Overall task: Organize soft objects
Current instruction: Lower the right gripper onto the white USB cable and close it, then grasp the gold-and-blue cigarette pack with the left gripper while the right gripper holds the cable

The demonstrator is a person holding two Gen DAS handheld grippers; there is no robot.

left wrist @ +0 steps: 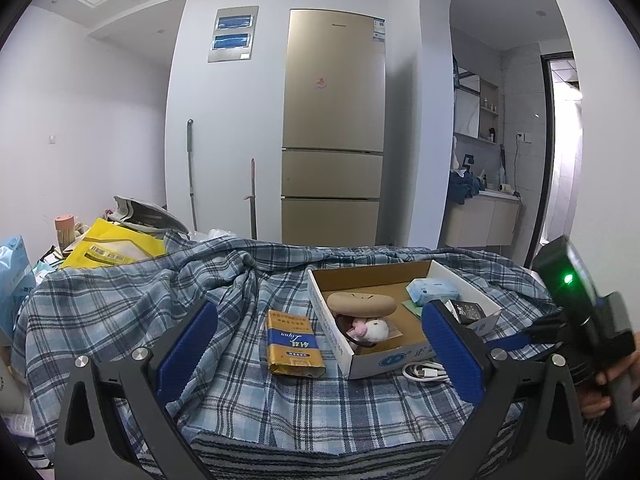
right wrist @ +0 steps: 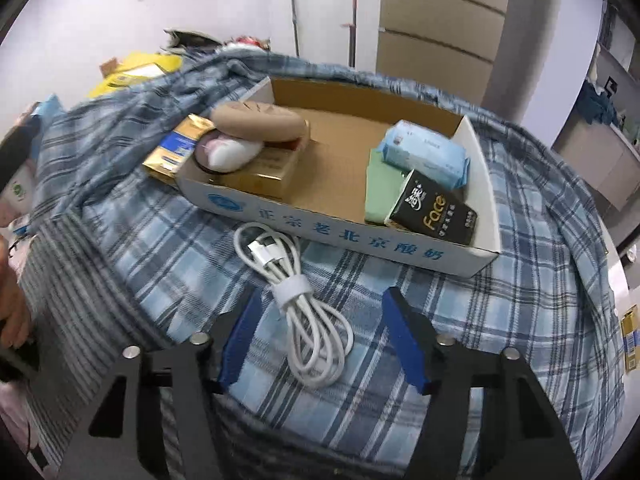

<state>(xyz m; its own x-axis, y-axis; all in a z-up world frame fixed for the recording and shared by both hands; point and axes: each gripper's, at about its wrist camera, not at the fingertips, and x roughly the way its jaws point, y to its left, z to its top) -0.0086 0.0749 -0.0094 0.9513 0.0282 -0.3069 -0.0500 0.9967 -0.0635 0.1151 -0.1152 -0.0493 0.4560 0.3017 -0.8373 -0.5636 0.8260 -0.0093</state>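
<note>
A shallow cardboard box (right wrist: 332, 236) (left wrist: 368, 362) sits on a blue plaid cloth. Inside lie a tan soft bun (right wrist: 260, 122) (left wrist: 362, 304), a white and pink plush (right wrist: 230, 154) (left wrist: 370, 330), a blue tissue pack (right wrist: 424, 152) (left wrist: 430, 290), a green cloth (right wrist: 382, 188) and a black "Face" pack (right wrist: 434, 214). A coiled white cable (right wrist: 298, 300) (left wrist: 424, 370) lies in front of the box. A gold and blue packet (left wrist: 294, 342) (right wrist: 176, 148) lies left of the box. My right gripper (right wrist: 324, 338) is open around the cable's coil. My left gripper (left wrist: 320, 354) is open and empty, above the packet and box.
The plaid cloth (left wrist: 120, 312) covers the table over a striped cloth (right wrist: 72, 264). A yellow bag (left wrist: 116, 248), a blue pack (left wrist: 12, 276) and clutter lie at the back left. A gold fridge (left wrist: 334, 128) stands behind. The right hand-held unit (left wrist: 584, 320) shows at the right.
</note>
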